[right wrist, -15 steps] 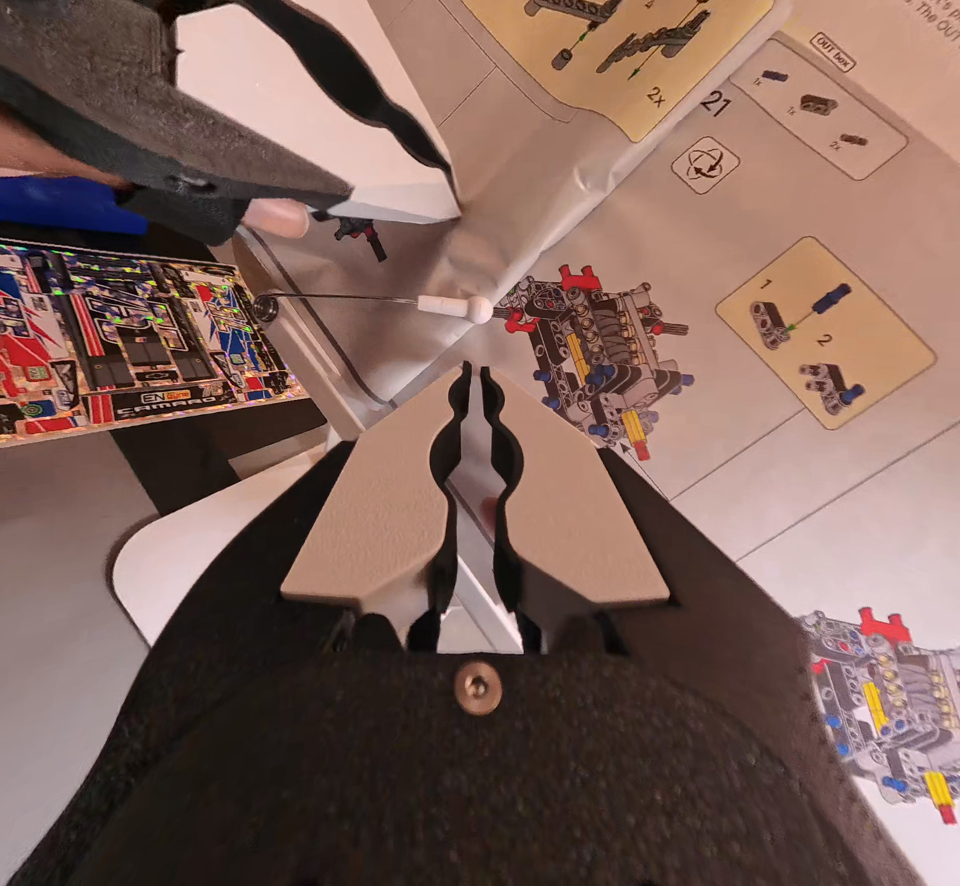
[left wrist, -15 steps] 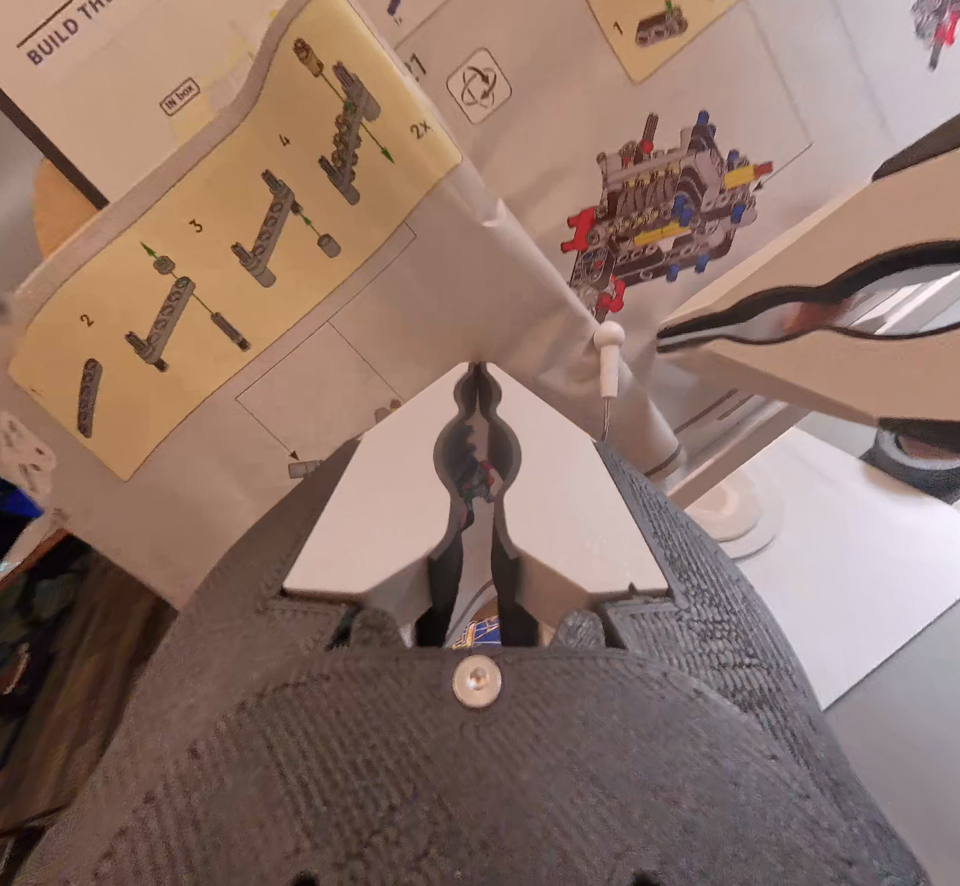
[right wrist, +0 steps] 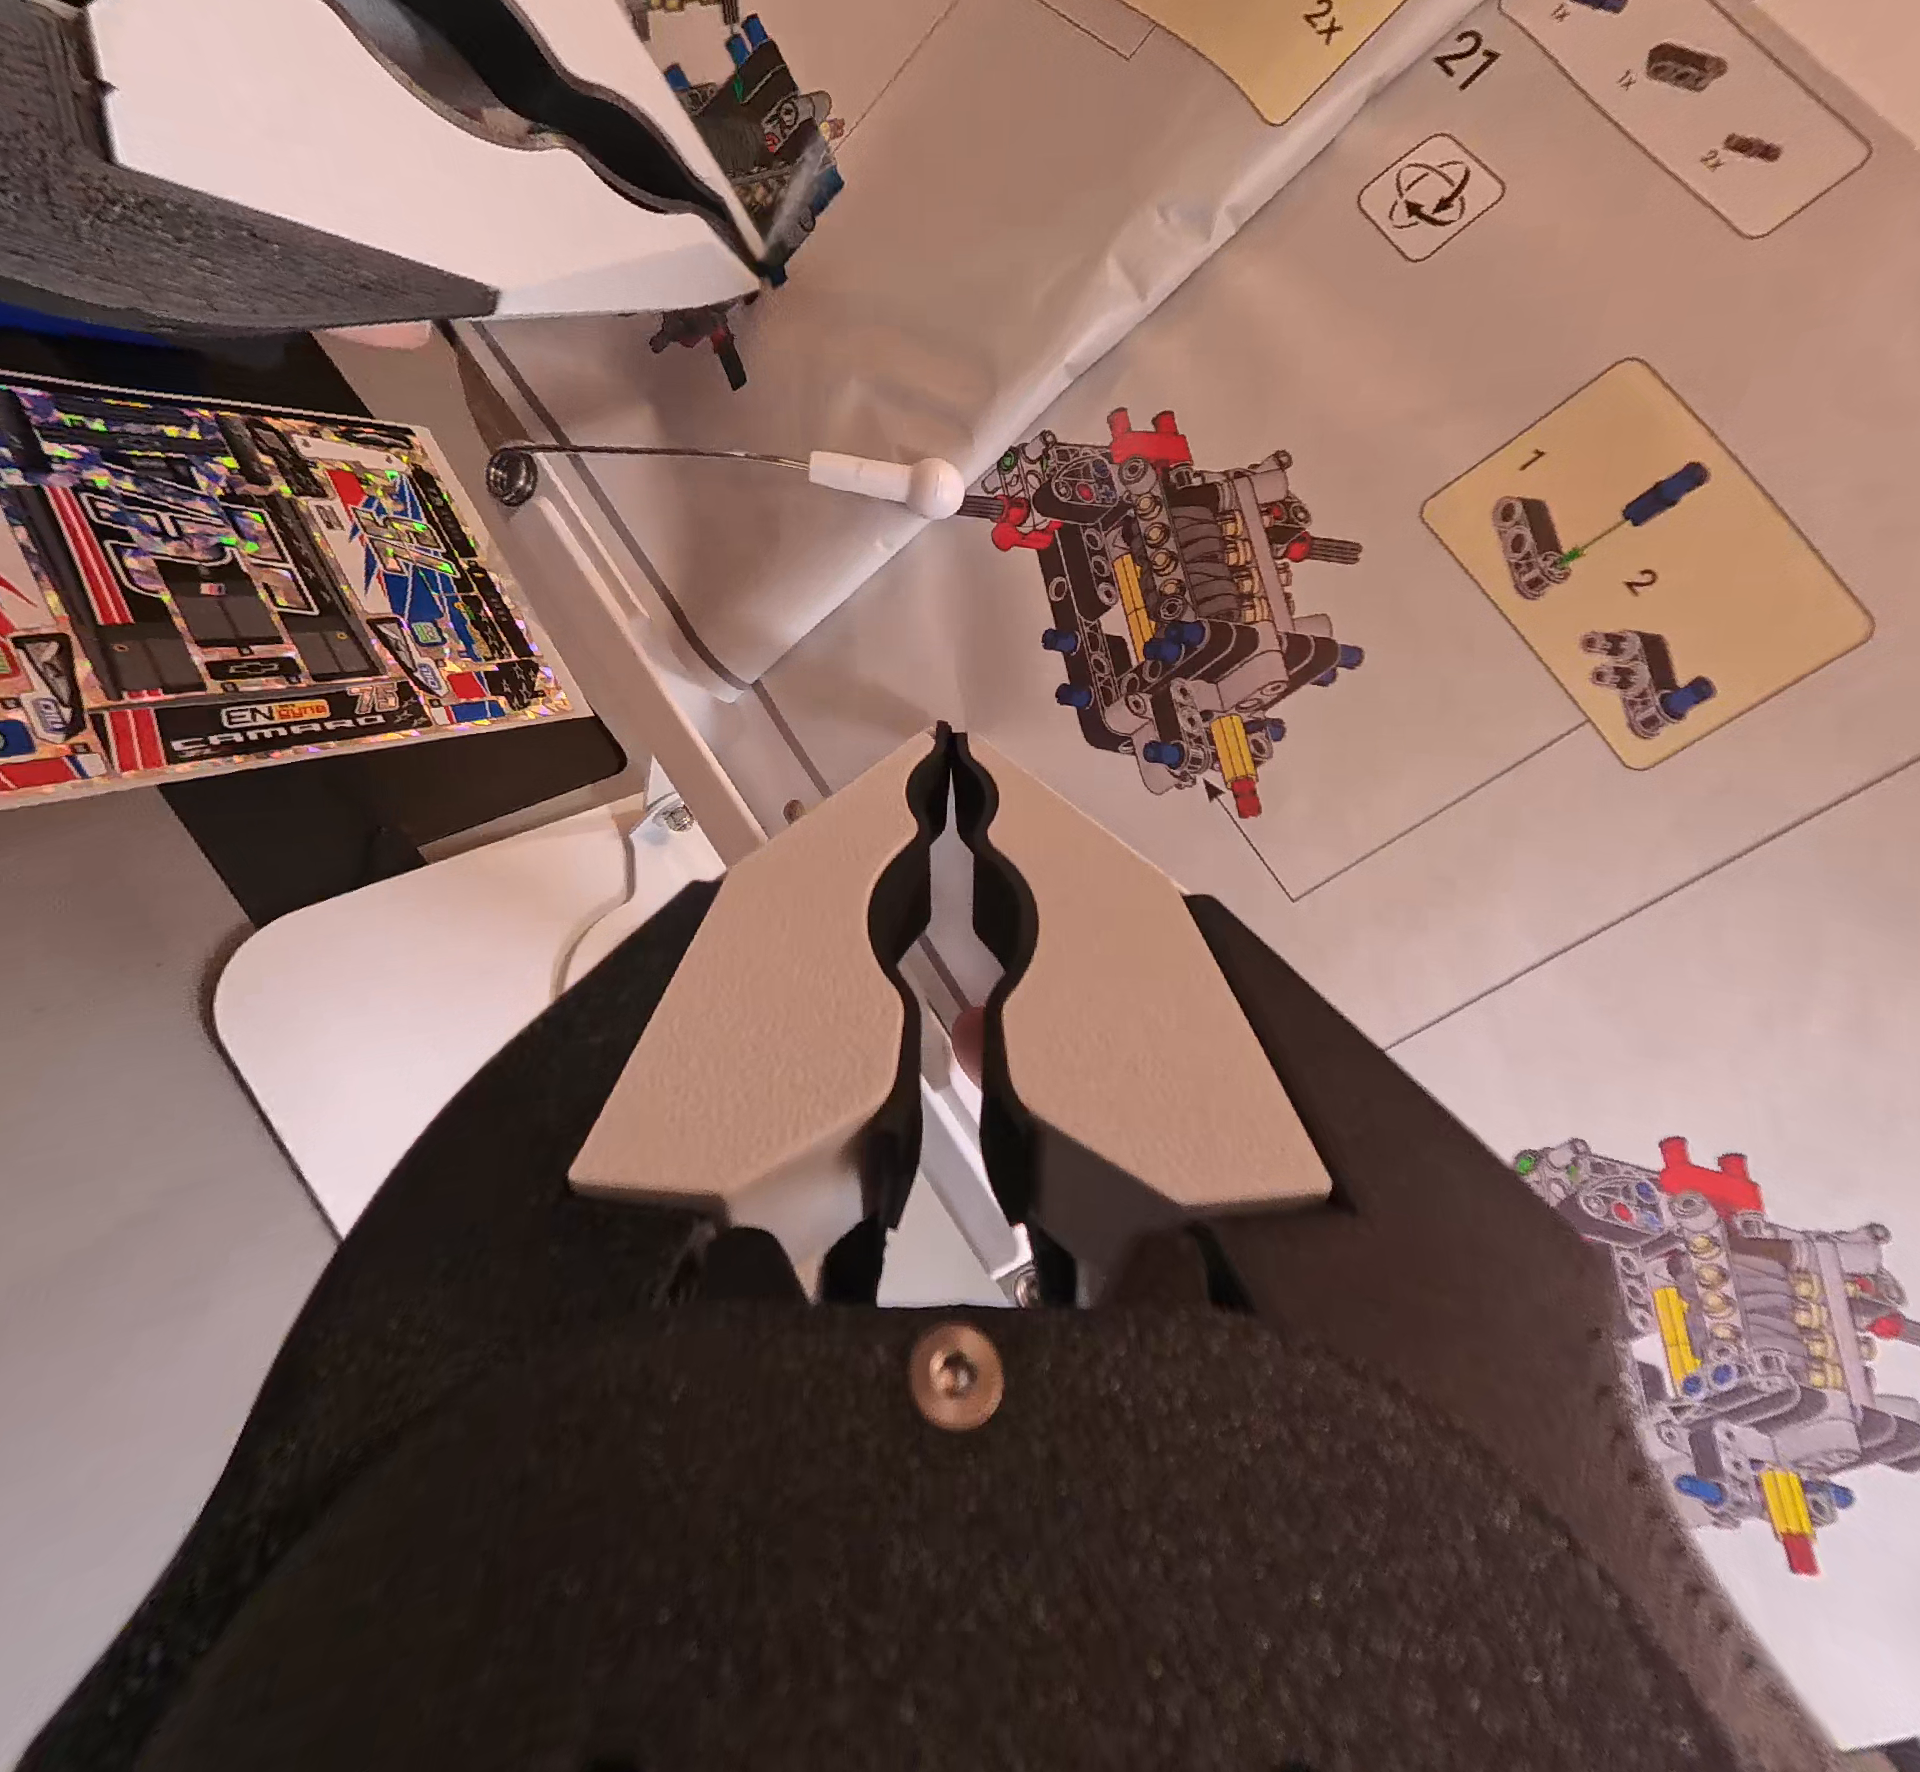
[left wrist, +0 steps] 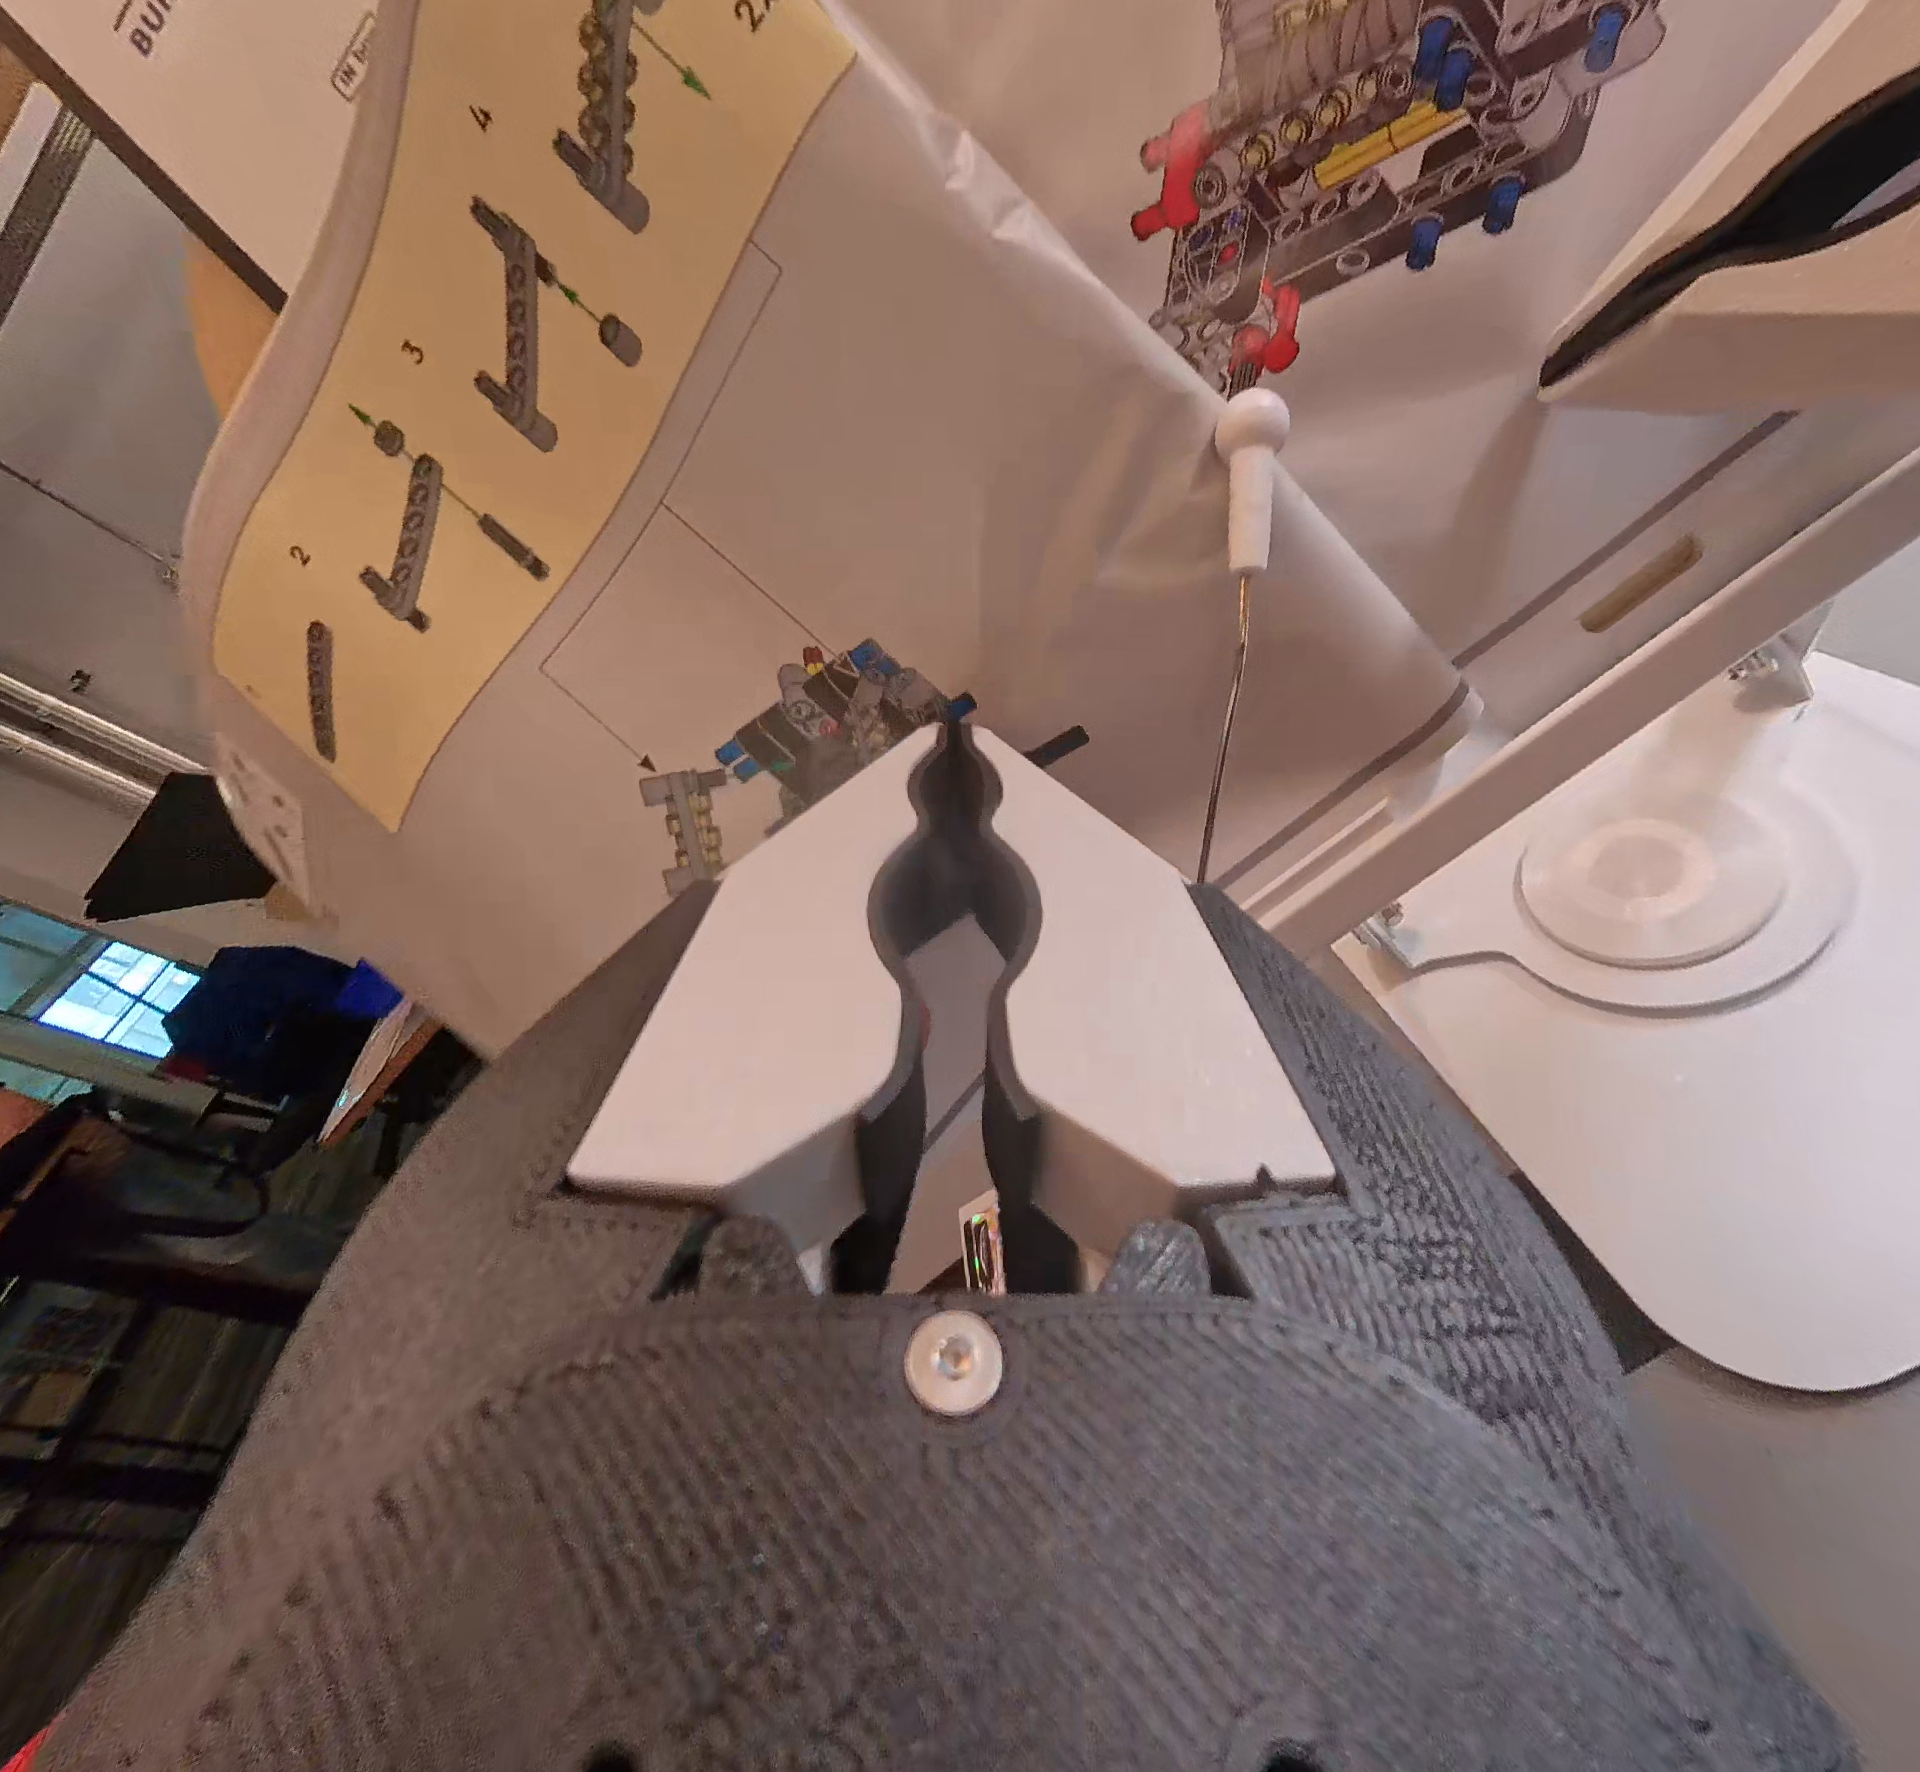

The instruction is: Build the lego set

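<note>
Both hand-held grippers clenched: left hand-held gripper [left wrist: 951, 735] now lifts the booklet page [left wrist: 935, 372] higher; right hand-held gripper [right wrist: 948, 735] empty; we are still page-turning.

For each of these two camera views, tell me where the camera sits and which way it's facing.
Left wrist view: on the left gripper, looking along its shut fingers at the curling page of the instruction booklet; the right gripper's fingers show at the right edge.
Right wrist view: on the right gripper, fingers shut, looking at the booklet's flat page, sticker sheet to the left; the left gripper shows top left.
Shared: the booklet and the white-tipped page holder.
</note>
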A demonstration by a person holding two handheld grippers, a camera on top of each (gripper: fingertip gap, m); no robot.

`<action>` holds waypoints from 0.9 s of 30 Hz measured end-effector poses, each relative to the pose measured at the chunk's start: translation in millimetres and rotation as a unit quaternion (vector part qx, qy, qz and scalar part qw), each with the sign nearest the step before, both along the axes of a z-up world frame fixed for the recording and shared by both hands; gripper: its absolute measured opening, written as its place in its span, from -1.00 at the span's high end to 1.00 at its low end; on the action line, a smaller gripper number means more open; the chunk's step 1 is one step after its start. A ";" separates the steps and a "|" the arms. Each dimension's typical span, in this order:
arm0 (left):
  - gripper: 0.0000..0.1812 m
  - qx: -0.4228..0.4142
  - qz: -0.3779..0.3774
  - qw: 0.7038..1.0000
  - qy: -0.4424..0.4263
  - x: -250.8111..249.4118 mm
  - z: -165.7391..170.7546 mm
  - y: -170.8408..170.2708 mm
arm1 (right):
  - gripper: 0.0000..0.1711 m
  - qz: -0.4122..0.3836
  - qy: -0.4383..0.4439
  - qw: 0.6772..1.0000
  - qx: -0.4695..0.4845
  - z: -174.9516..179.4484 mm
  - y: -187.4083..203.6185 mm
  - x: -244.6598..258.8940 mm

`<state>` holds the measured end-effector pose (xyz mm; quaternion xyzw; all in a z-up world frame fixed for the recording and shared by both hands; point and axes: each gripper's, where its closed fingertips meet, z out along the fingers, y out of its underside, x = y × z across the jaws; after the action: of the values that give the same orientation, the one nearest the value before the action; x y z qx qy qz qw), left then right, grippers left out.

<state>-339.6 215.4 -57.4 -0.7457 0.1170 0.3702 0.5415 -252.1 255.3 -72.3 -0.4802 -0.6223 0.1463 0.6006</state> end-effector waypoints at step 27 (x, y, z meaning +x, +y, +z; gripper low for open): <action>1.00 0.004 -0.076 0.991 -0.111 27.0 -2.9 12.8 | 1.00 0.005 -0.057 0.996 0.076 -19.1 -13.3 -4.3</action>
<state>-312.5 228.2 -60.3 -0.7686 0.1113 0.2436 0.5809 -256.4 242.1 -91.4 -0.4377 -0.6670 0.0745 0.5983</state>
